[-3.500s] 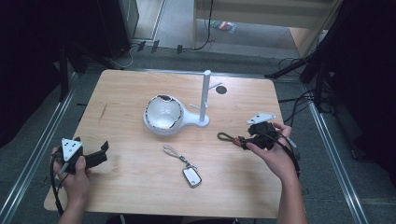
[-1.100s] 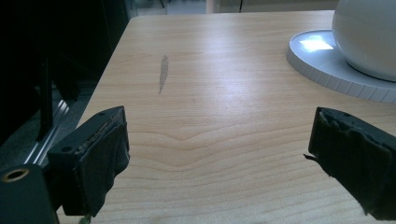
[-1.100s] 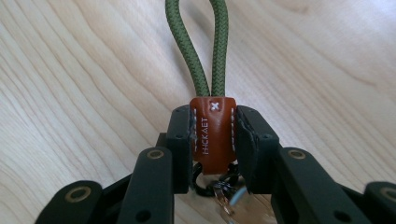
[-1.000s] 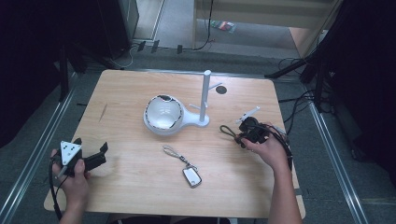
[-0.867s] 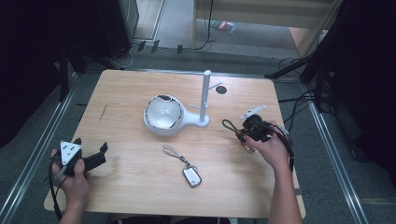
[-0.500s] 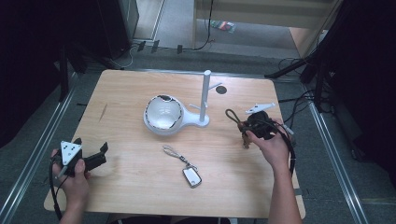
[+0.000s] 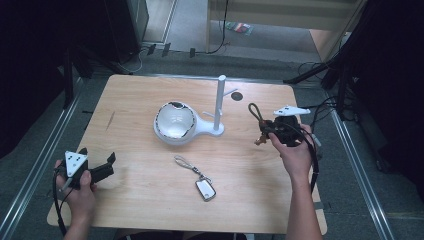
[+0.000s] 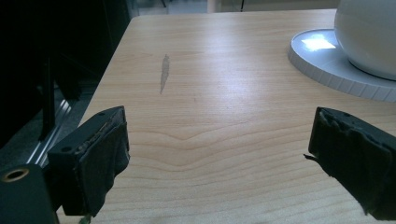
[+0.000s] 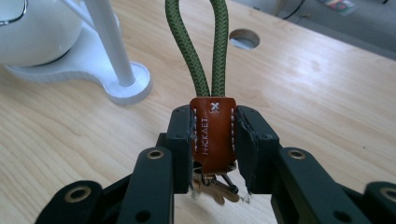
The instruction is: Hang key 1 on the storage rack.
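Your right gripper (image 7: 267, 131) sits at about 3 o'clock on the desk (image 7: 140, 95), held above the surface, just right of the stand (image 7: 220, 102). Its jaws are nearly closed and clamp the brown leather tab (image 9: 213, 135) of a keychain (image 7: 260, 125); the pads press on both sides of the tab. In the right gripper view the green cord loop (image 9: 198, 51) stands up out of the tab, away from the gripper, and keys (image 9: 215, 189) hang below it between the jaws. In the high view the loop points toward 11 o'clock from the jaws, close to the stand's post but apart from it.

Your left gripper (image 7: 102, 170) rests at about 8 o'clock, near the desk's front left corner. Its jaws stand wide open with nothing between them; in the left gripper view bare wood shows in the gap, and the pads (image 8: 100, 154) touch nothing.

The stand, white, sits near desk centre, with a round bowl-like dish (image 7: 173, 122) at its left end and the upright post at its right end.

A second keychain (image 7: 197, 178), with a cord and a white tag, lies flat at about 6 o'clock, well apart from both grippers.

A round hole (image 7: 236, 95) in the desk lies at 1 o'clock, just beyond the post.
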{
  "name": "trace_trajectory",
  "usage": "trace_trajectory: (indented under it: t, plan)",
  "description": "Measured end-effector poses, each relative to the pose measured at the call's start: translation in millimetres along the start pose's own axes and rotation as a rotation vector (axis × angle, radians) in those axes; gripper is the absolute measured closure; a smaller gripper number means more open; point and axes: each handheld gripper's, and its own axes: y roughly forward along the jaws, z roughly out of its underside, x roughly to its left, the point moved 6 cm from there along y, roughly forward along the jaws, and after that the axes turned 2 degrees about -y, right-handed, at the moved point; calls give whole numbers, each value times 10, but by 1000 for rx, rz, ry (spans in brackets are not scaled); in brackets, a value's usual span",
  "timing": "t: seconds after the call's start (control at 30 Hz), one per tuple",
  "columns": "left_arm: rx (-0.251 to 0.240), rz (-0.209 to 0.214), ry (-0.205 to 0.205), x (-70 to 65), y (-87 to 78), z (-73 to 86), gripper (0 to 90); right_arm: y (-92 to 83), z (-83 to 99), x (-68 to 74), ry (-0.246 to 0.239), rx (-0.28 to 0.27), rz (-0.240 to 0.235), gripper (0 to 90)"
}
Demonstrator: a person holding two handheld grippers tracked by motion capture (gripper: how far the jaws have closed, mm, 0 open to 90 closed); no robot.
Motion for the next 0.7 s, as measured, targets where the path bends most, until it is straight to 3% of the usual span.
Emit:
trace_trajectory:
  t: [0.17,0.7]
  plan:
    - [-1,1,-1,1,0,0,53,-50,-50,-16,33,-54,27,693]
    - [-6,-1,-16,15,-1,-2,52,-162,-204,1,118,-197,21,692]
